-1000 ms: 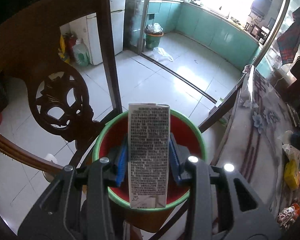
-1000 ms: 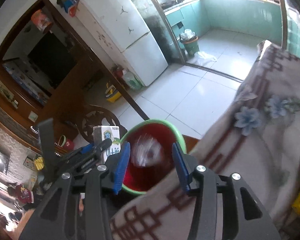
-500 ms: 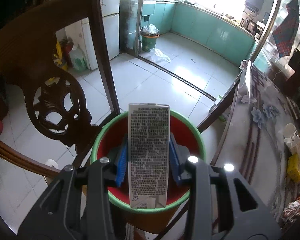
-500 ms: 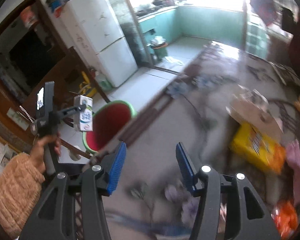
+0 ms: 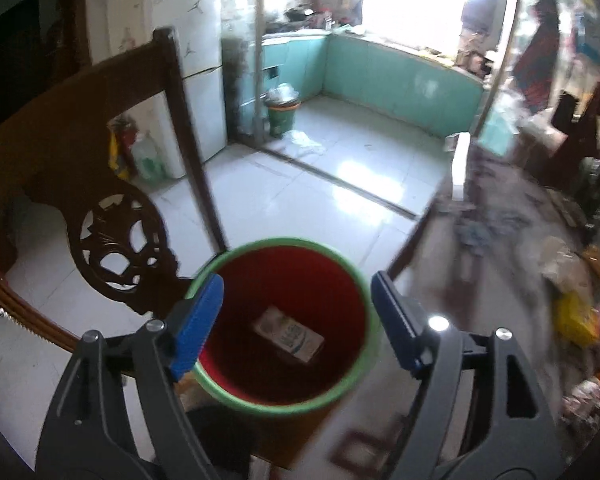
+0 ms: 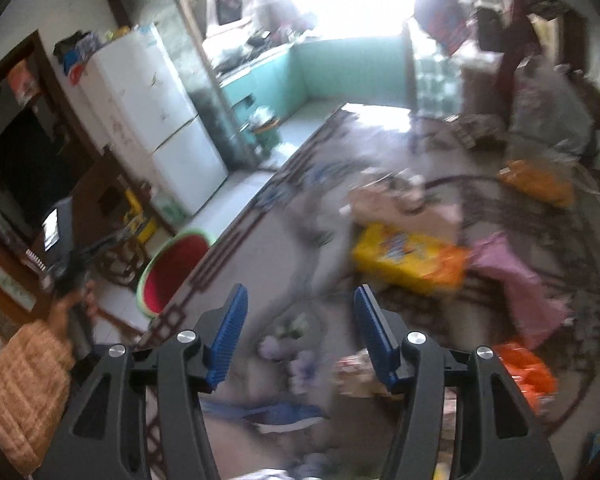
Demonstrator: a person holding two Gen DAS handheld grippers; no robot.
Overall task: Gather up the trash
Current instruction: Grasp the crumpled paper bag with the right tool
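Left hand-held gripper (image 5: 296,304), ribbed blue pads just sprung wide and empty, hangs over the round green-rimmed red bucket (image 5: 340,392); a printed carton (image 5: 289,333) lies flat inside. Right hand-held gripper (image 6: 300,336), opening, empty, faces the cluttered surface (image 6: 284,256), yellow packet (image 6: 404,256) at one o'clock.

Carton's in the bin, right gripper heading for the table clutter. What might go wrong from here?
1. The red bin sits by the table edge; a sweeping arm might tip it.
2. The right gripper, jaws just opening and empty, could nudge the yellow packet into neighbouring wrappers.
3. The left gripper, just opened, hangs over the dropped carton; dipping could catch the rim.
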